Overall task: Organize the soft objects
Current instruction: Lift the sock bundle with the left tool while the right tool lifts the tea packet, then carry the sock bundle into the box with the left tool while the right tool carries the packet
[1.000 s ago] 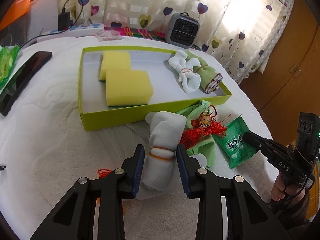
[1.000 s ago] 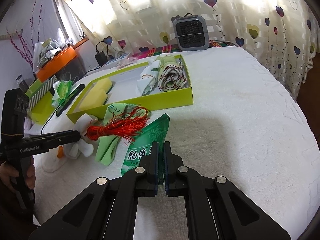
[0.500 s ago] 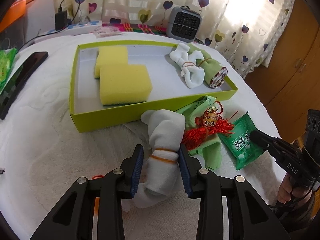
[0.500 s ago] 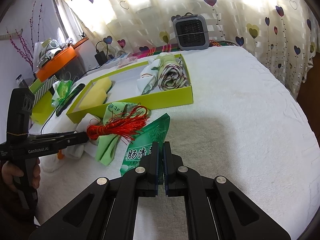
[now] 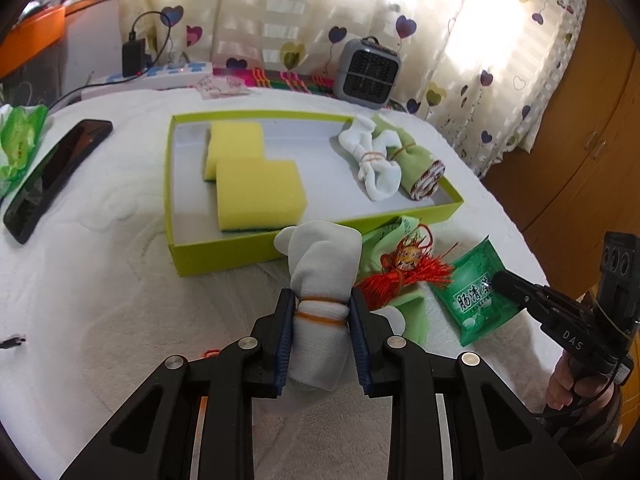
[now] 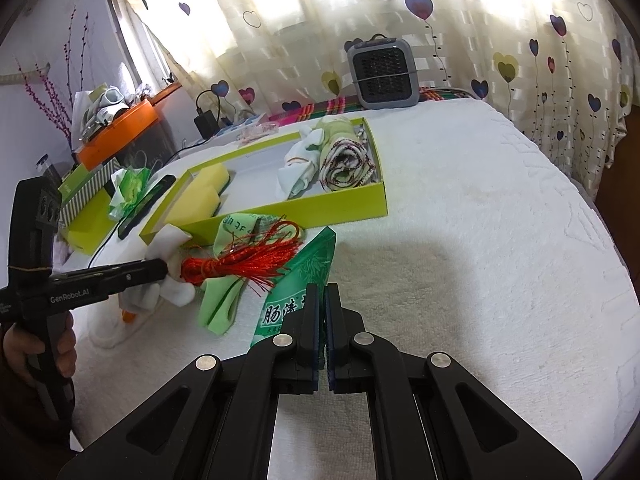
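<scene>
My left gripper (image 5: 320,300) is shut on a white rolled sock (image 5: 322,276) tied with an orange band and holds it just above the white cloth, in front of the lime-green box (image 5: 224,252). The box holds two yellow sponges (image 5: 256,196), a white sock bundle (image 5: 376,160) and a rolled green towel (image 5: 416,164). My right gripper (image 6: 322,292) is shut and empty, over the edge of a green packet (image 6: 300,288). A red tassel (image 6: 244,264) lies on a green cloth (image 6: 220,304) beside the sock.
A black phone (image 5: 52,172) and a green wrapped bundle (image 5: 18,140) lie at the left. A grey heater (image 5: 368,68) and a power strip (image 5: 160,76) stand at the back. Wooden cabinets (image 5: 580,140) stand right of the table.
My left gripper has closed on the white sock and lifted it toward the box. My right gripper has stayed shut and still.
</scene>
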Action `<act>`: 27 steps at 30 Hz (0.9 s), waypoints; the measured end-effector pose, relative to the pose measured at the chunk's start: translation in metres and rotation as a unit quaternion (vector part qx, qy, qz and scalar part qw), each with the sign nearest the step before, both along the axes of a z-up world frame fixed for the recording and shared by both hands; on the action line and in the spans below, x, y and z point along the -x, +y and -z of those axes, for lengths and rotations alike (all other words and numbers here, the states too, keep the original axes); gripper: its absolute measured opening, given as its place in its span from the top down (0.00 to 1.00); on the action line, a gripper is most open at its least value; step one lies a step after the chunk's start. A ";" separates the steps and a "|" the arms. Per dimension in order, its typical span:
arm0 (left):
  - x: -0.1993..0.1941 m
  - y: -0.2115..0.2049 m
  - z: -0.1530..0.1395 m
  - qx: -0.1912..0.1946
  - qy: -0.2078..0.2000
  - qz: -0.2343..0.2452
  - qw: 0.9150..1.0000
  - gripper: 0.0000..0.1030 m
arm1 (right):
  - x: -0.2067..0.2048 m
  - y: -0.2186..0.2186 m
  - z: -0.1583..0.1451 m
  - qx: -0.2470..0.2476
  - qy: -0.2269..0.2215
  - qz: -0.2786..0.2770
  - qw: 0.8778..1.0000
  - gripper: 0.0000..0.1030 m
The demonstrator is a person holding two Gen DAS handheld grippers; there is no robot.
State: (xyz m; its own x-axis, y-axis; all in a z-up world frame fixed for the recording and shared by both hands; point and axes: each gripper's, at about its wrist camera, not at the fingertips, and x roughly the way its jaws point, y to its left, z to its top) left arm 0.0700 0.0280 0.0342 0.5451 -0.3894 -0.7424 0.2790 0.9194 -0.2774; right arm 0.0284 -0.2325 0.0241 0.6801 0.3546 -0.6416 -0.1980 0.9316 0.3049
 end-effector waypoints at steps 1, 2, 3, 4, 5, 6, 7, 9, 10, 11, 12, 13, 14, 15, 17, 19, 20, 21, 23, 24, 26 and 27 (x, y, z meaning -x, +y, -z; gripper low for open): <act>0.001 0.001 -0.002 0.001 -0.003 -0.001 1.000 0.76 | 0.000 0.000 -0.001 0.000 -0.001 0.000 1.000 0.99; 0.001 0.002 -0.005 0.003 -0.006 -0.001 1.000 0.76 | 0.001 -0.001 -0.002 0.000 -0.004 0.001 1.000 0.99; 0.002 0.002 -0.007 0.004 -0.009 -0.002 1.000 0.76 | 0.001 -0.001 -0.003 0.000 -0.006 0.001 1.000 0.99; 0.002 0.003 -0.009 0.004 -0.012 -0.003 1.000 0.76 | 0.001 -0.001 -0.005 0.001 -0.008 0.002 1.000 0.99; 0.003 0.003 -0.011 0.005 -0.015 -0.003 1.000 0.76 | 0.002 -0.001 -0.006 0.002 -0.011 0.002 1.000 0.99; 0.003 0.003 -0.012 0.005 -0.016 -0.003 1.000 0.76 | 0.002 -0.001 -0.008 0.002 -0.014 0.001 1.000 0.99; 0.003 0.004 -0.014 0.007 -0.018 -0.004 1.000 0.76 | 0.002 -0.002 -0.009 0.003 -0.016 0.001 1.000 0.99; 0.002 0.005 -0.016 0.009 -0.020 -0.004 1.000 0.76 | 0.002 -0.002 -0.012 0.004 -0.019 0.000 1.000 0.99; 0.002 0.005 -0.017 0.010 -0.021 -0.004 1.000 0.76 | 0.002 -0.002 -0.013 0.006 -0.021 0.000 1.000 0.99; 0.002 0.005 -0.018 0.011 -0.023 -0.003 1.000 0.76 | 0.002 -0.003 -0.015 0.006 -0.024 0.001 1.000 0.99; 0.002 0.005 -0.019 0.012 -0.024 -0.003 1.000 0.76 | 0.002 -0.003 -0.017 0.006 -0.026 0.000 1.000 1.00; 0.001 0.005 -0.021 0.011 -0.026 -0.002 1.000 0.76 | 0.002 -0.003 -0.018 0.007 -0.029 0.000 1.000 1.00; 0.001 0.005 -0.022 0.012 -0.028 -0.002 1.000 0.76 | 0.002 -0.003 -0.021 0.009 -0.032 0.000 0.999 1.00; 0.000 0.005 -0.024 0.012 -0.030 -0.002 0.999 0.76 | 0.001 -0.003 -0.023 0.009 -0.035 0.000 0.999 1.00; 0.000 0.005 -0.026 0.013 -0.033 -0.002 0.999 0.76 | 0.001 -0.004 -0.027 0.009 -0.041 -0.001 0.999 1.00; -0.001 0.005 -0.028 0.014 -0.036 -0.002 0.999 0.76 | 0.000 -0.004 -0.030 0.010 -0.047 0.000 0.999 1.00; -0.002 0.005 -0.029 0.015 -0.037 -0.003 0.999 0.76 | 0.000 -0.005 -0.032 0.010 -0.049 0.000 0.999 1.00; -0.002 0.005 -0.030 0.016 -0.037 -0.003 0.999 0.76 | -0.001 -0.005 -0.033 0.010 -0.051 0.001 0.999 1.00; -0.004 0.004 -0.032 0.015 -0.039 -0.004 0.999 0.76 | -0.004 -0.006 -0.036 0.011 -0.055 0.001 0.998 1.00; -0.006 0.004 -0.032 0.015 -0.040 -0.004 0.999 0.76 | -0.005 -0.006 -0.037 0.012 -0.056 0.001 0.998 1.00; -0.008 0.003 -0.033 0.016 -0.041 -0.004 0.999 0.76 | -0.007 -0.006 -0.040 0.014 -0.060 0.002 0.998 1.00; -0.010 0.003 -0.034 0.016 -0.041 -0.004 0.999 0.76 | -0.008 -0.006 -0.042 0.014 -0.061 0.002 0.998 1.00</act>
